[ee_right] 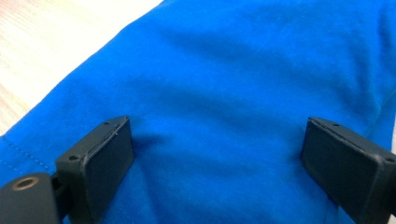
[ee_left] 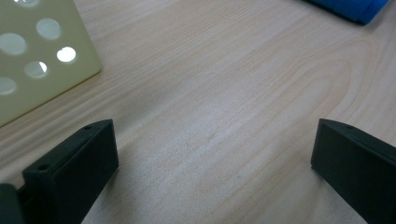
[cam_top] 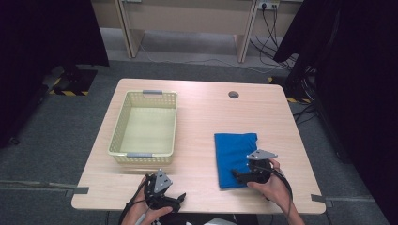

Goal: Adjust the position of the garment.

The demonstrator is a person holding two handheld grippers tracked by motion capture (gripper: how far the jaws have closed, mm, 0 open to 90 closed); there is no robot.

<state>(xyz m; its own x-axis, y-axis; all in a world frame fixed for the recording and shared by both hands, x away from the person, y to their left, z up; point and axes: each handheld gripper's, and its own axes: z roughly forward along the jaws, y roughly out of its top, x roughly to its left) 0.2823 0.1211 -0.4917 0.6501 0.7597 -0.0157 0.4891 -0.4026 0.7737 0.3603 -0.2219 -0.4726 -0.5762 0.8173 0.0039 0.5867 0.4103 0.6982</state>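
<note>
Blue cloth [cam_top: 234,157] lay folded on table, basket [cam_top: 123,123] empty; right gripper [cam_top: 237,174] spread wide over cloth, gripping nothing; left gripper [cam_top: 180,197] likewise agape, idle.

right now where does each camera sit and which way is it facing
High view: above the person's side of the table, looking forward and down at the yellow basket and folded blue cloth; both hands with the left gripper and right gripper show.
Left gripper view: on the left gripper, facing bare tabletop; its open fingers show.
Right gripper view: on the right gripper, facing down onto the cloth; its open fingers show.
Shared: the cloth appears in all three views; the basket's corner appears in the left gripper view too.
</note>
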